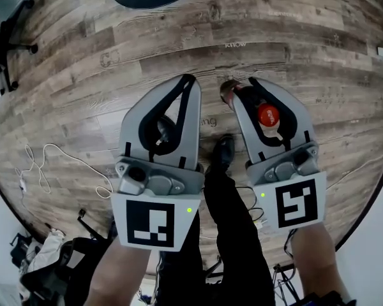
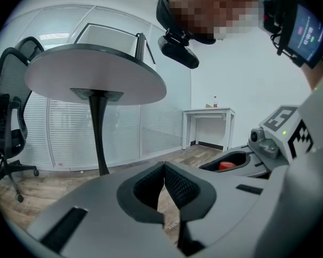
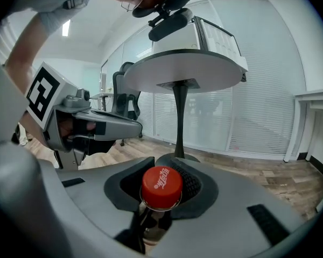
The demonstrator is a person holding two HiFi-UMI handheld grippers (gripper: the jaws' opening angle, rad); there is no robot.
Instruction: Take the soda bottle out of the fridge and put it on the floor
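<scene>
soda bottle [image 3: 161,185] hangs clamped in right tool [image 3: 166,193]; left gripper view shows left tool [image 2: 164,176] closed, empty.

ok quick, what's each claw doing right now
Left claw: closed, empty.
Right claw: closed on the bottle, just under its cap.

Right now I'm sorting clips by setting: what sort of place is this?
Most likely an office or meeting room: a round pedestal table, a wheeled mesh office chair and glass walls with blinds, over wood-plank flooring.
</scene>
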